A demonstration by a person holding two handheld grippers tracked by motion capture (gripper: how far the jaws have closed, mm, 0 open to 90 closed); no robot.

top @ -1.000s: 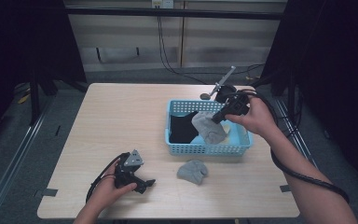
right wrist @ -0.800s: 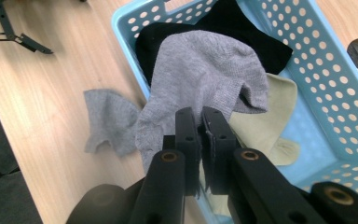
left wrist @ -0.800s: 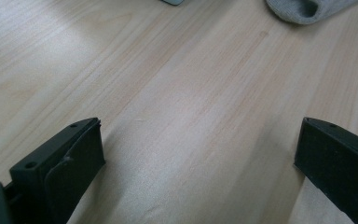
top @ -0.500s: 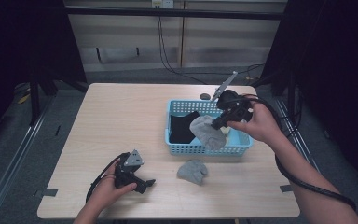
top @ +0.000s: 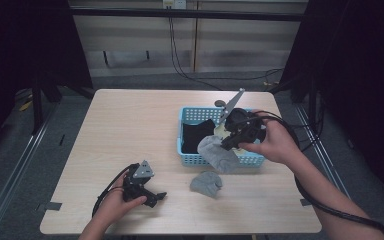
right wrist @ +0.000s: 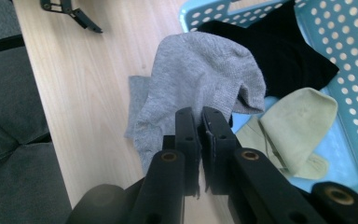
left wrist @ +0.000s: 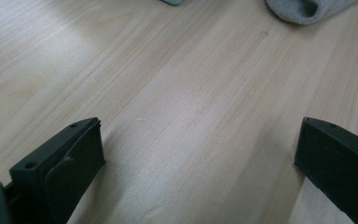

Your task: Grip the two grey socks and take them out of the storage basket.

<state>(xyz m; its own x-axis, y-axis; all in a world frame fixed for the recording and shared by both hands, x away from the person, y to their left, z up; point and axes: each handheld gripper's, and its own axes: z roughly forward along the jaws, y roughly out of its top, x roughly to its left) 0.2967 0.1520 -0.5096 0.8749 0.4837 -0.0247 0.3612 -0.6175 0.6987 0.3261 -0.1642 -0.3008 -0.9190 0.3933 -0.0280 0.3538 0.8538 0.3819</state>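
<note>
My right gripper (top: 228, 145) is shut on a grey sock (top: 219, 154), which hangs over the front wall of the light-blue basket (top: 190, 159). In the right gripper view the jaws (right wrist: 199, 114) pinch that grey sock (right wrist: 200, 74) at its edge. A second grey sock (top: 206, 183) lies crumpled on the table just in front of the basket. My left gripper (top: 156, 196) rests on the table near the front edge, jaws wide open. In the left gripper view it (left wrist: 200, 140) has bare wood between its jaws, with the lying sock (left wrist: 303, 8) farther off.
Inside the basket (right wrist: 349, 51) lie a black garment (right wrist: 284, 51) and a pale green sock (right wrist: 293, 126). The wooden table (top: 130, 130) is bare on its left half. Cables trail from both grippers, and dark floor surrounds the table.
My right gripper has carried the grey sock from over the basket's middle toward its front wall, nearer the person. The left gripper has stayed put.
</note>
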